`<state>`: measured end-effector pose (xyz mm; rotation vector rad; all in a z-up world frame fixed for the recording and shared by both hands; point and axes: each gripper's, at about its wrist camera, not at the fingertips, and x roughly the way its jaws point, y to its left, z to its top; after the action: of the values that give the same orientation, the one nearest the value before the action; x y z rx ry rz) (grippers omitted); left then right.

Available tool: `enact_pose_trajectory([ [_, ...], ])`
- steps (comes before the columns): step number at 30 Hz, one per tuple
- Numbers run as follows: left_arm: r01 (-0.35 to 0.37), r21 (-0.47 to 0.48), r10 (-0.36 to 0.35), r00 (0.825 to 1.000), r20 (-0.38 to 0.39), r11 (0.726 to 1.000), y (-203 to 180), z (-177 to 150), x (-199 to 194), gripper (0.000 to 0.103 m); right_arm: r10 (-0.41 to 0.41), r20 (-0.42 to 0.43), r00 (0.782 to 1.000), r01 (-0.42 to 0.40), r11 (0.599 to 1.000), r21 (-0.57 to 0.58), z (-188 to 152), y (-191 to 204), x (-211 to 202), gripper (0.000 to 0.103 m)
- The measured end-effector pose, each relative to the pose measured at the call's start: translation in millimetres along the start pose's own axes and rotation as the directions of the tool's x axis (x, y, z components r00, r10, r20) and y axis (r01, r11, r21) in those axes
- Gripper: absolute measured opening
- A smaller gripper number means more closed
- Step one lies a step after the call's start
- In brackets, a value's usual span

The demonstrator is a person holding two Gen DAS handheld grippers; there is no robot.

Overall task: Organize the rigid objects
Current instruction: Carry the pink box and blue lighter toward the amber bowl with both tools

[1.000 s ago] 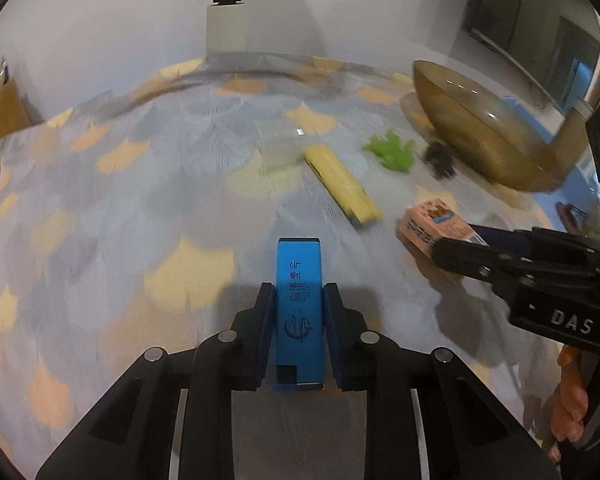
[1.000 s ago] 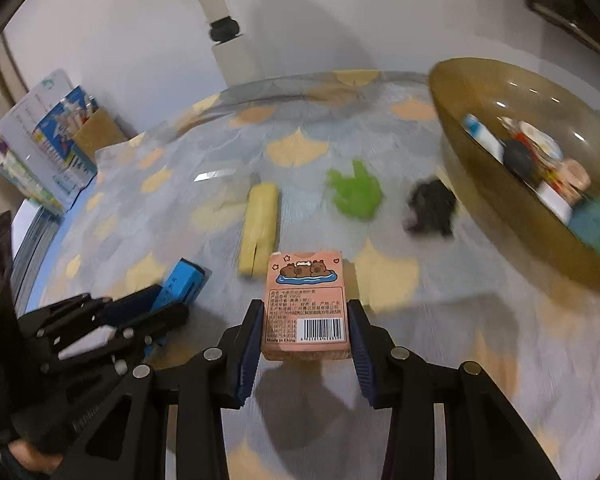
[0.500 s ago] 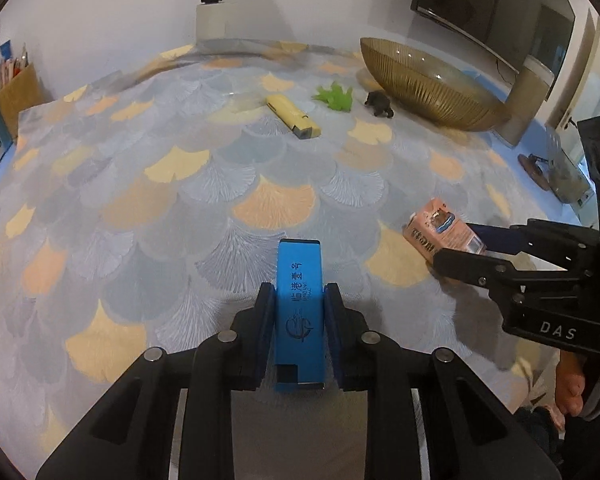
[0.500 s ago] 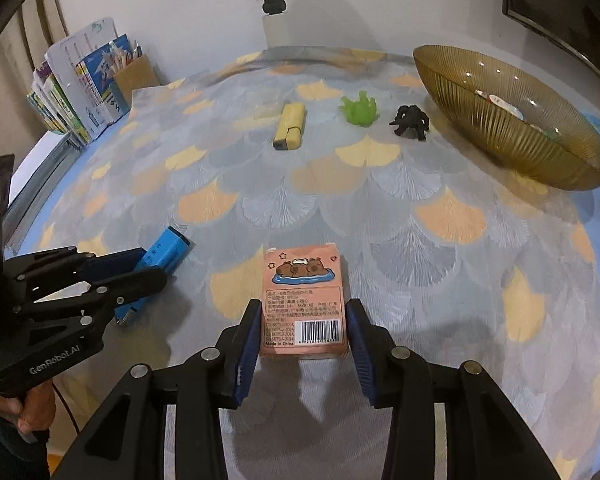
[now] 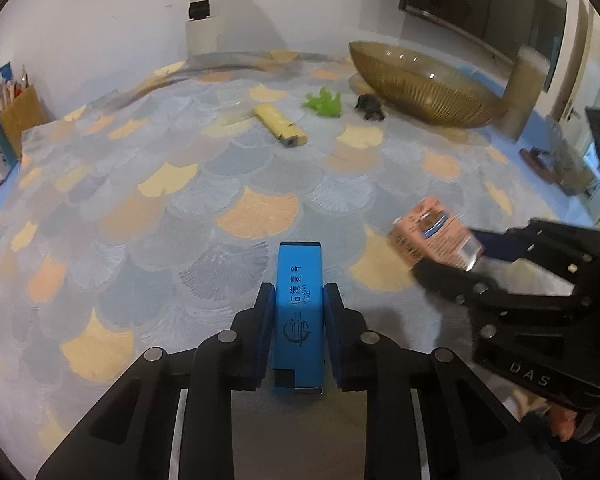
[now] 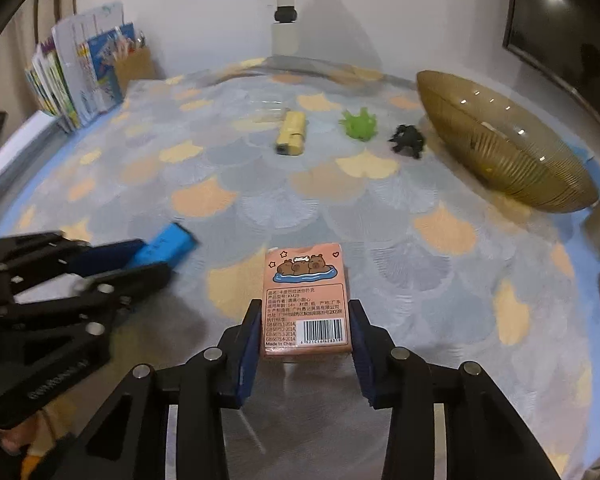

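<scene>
Bowl (image 6: 512,160): an amber ribbed glass vessel is set at the far right of the patterned tablecloth (image 5: 236,184). Its interior is seen only at a shallow angle; a pale patch shows near the far inner wall, and the contents cannot be identified. In the left wrist view the bowl (image 5: 428,84) is presented from the side, and nothing inside it can be made out.

Three loose items are laid in a row just left of the bowl: a yellow box (image 6: 291,136), a green spiky toy (image 6: 359,124) and a black toy figure (image 6: 408,142). The figure is nearest the bowl but apart from it. A clear plastic piece is located just behind the yellow box.

The blue box (image 5: 299,312) is clamped lengthwise between the fingers of the left gripper (image 5: 298,312) and is held above the cloth at the near side of the table. The pink card box (image 6: 305,300), printed with cartoon animals and a barcode, is clamped between the fingers of the right gripper (image 6: 304,320), likewise at the near side, well apart from the bowl.

A cardboard holder (image 6: 134,66) filled with pencils is placed at the far left corner, with booklets (image 6: 76,76) stood beside it.
</scene>
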<state>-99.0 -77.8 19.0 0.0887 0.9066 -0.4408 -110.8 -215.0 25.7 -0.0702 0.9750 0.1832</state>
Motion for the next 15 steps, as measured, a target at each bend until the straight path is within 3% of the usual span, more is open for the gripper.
enact_pose_trajectory([
  [6,0.100,-0.038,-0.097,0.992,0.076,0.994,1,20,-23,0.021,0.044,0.108,0.993,-0.051,0.997,0.062,9,-19,-37,0.040],
  [11,0.143,0.004,-0.142,0.975,0.171,0.990,-12,53,-45,0.021,-0.003,0.211,0.978,-0.028,0.989,0.146,20,-55,-76,0.040],
  [15,0.161,0.046,-0.167,0.958,0.232,0.986,-28,91,-52,0.021,-0.061,0.309,0.949,-0.016,0.971,0.240,24,-99,-108,0.040],
])
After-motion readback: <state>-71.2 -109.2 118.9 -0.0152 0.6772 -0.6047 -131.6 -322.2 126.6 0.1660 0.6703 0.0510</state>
